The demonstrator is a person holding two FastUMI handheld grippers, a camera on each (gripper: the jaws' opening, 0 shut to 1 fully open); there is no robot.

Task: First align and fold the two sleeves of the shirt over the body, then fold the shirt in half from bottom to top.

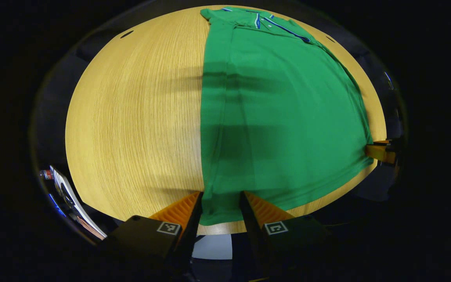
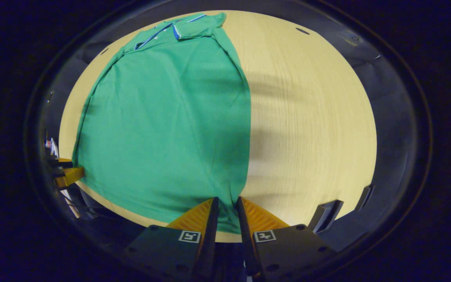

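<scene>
We see the green short-sleeved polo shirt (image 1: 284, 117) lying flat on the round pale wooden table (image 1: 131, 125), collar toward the top of the frame and hem toward the bottom, in both views. In the left gripper view the shirt covers the right half of the table; its bottom left hem corner lies between the left gripper (image 1: 221, 199)'s fingers. The jaws stand a little apart with cloth in the gap; we cannot tell whether both pads press on it. In the right gripper view the shirt (image 2: 166, 129) covers the left half of the table (image 2: 311, 125), and its bottom right hem corner runs down into the right gripper (image 2: 227, 205). These jaws are nearly together, a thin strip of cloth between them; whether they truly pinch it we cannot tell.

At the right edge of the left gripper view, the other gripper's fingers show at the shirt's far hem corner. At the left edge of the right gripper view, the left gripper (image 2: 67, 172) shows the same way. The left gripper view also shows a white object (image 1: 74, 203), too distorted to identify, at lower left beyond the table rim.

The collar has blue and white trim. The cloth is smooth, with a lengthwise crease near its left edge in the left gripper view. The tabletop has fine straight grain. The finger pads are ridged.
</scene>
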